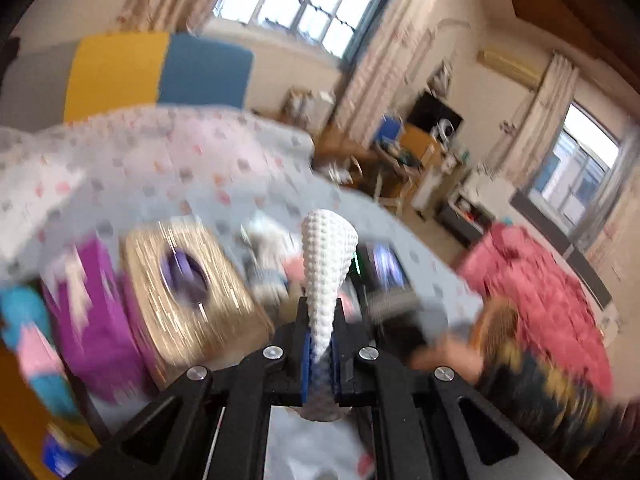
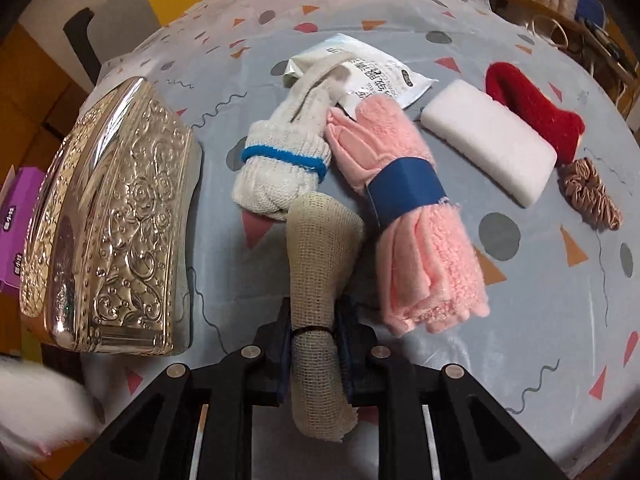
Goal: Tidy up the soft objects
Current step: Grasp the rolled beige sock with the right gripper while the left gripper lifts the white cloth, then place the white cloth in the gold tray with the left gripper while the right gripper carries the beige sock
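Both tongs were clamped: the left gripper [image 1: 320,344] held a white knobbly cloth [image 1: 326,264] aloft, the right gripper [image 2: 316,344] a beige gauze roll [image 2: 320,264] above the bedsheet [image 2: 520,320] — best lowered slowly beside the pink towel [image 2: 420,232], the grip kept until it rested.

From the left gripper [image 1: 320,344] we look shallowly across the bed into the room, from the right gripper [image 2: 316,344] steeply and closely down; both views share the embossed metal box [image 2: 112,220].

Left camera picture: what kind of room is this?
Probably a bedroom in a home: a bed with a patterned sheet, curtained windows, and a cluttered desk by the wall.
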A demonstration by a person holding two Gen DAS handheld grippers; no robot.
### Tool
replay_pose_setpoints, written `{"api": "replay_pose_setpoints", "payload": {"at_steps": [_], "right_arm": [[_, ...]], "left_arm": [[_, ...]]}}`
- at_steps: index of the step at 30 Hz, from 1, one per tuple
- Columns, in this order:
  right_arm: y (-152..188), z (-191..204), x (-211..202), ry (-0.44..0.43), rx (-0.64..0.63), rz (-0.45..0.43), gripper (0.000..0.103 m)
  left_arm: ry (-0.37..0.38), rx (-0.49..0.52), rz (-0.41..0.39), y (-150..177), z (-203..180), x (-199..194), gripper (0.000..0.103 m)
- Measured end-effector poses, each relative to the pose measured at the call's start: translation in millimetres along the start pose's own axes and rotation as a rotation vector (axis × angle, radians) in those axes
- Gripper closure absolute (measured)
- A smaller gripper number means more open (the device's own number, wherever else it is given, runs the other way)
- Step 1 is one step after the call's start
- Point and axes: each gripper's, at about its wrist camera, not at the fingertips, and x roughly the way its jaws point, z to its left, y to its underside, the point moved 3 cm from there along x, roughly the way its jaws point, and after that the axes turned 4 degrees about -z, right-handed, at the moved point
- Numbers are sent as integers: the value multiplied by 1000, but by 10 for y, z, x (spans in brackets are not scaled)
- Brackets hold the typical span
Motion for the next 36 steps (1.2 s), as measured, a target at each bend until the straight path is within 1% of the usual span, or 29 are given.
{"api": "replay_pose_setpoints", "payload": {"at_steps": [1,2,3,4,6,9,10,13,16,17,20,22,24,25,26,27,28,29,30,32,35,36], "right_arm": [[-5,3,-1,2,-5,-1,84],[7,23,-7,5,-10,-2,84],[12,34,-5,11,-20,-3,84],[35,61,-17,16,-29,-5,84],[39,113,-52,25,-43,-7,84],[132,231,-34,40,-66,-5,84],[146,306,13,50,-78,-7,84],[165,367,56,54,-78,-7,83],[176,398,65,52,-72,-6,84],[184,415,67,52,-72,-6,84],[183,375,43,56,-78,-10,83],[181,355,23,64,-91,-13,84],[203,389,21,72,-101,-16,84],[213,404,26,75,-105,-17,84],[222,416,28,77,-108,-18,84],[231,427,33,78,-109,-19,84],[238,436,39,78,-110,-20,84],[245,443,44,79,-112,-21,84],[253,456,47,82,-115,-21,84],[264,473,53,84,-120,-21,84],[279,496,54,90,-126,-21,84],[280,501,47,89,-126,-21,84]], "left_arm": [[-25,-24,-39,-168,79,-66,96],[-42,-42,-62,-270,149,-115,95],[-76,-75,-94,-389,276,-204,95],[-119,-108,-124,-464,421,-324,95],[-191,-169,-159,-512,701,-511,95],[-306,-279,-185,-426,1237,-828,95],[-344,-308,-193,-357,1390,-929,95],[-449,-411,-202,-86,1873,-1239,95],[-513,-484,-178,252,2203,-1381,95],[-541,-509,-155,373,2327,-1373,95],[-570,-561,-88,646,2561,-1291,95],[-560,-597,-40,786,2693,-1139,95],[-576,-636,-14,884,2751,-1084,94],[-567,-653,-2,910,2787,-1042,90],[-566,-663,5,906,2794,-1015,81],[-584,-672,10,906,2815,-1004,66],[-599,-665,-1,887,2814,-1025,60],[-615,-654,-18,856,2804,-1063,49],[-632,-641,-32,818,2791,-1095,46],[-674,-604,-46,747,2772,-1158,45],[-727,-558,-56,736,2701,-1304,44],[-746,-540,-56,751,2670,-1340,41]]}}
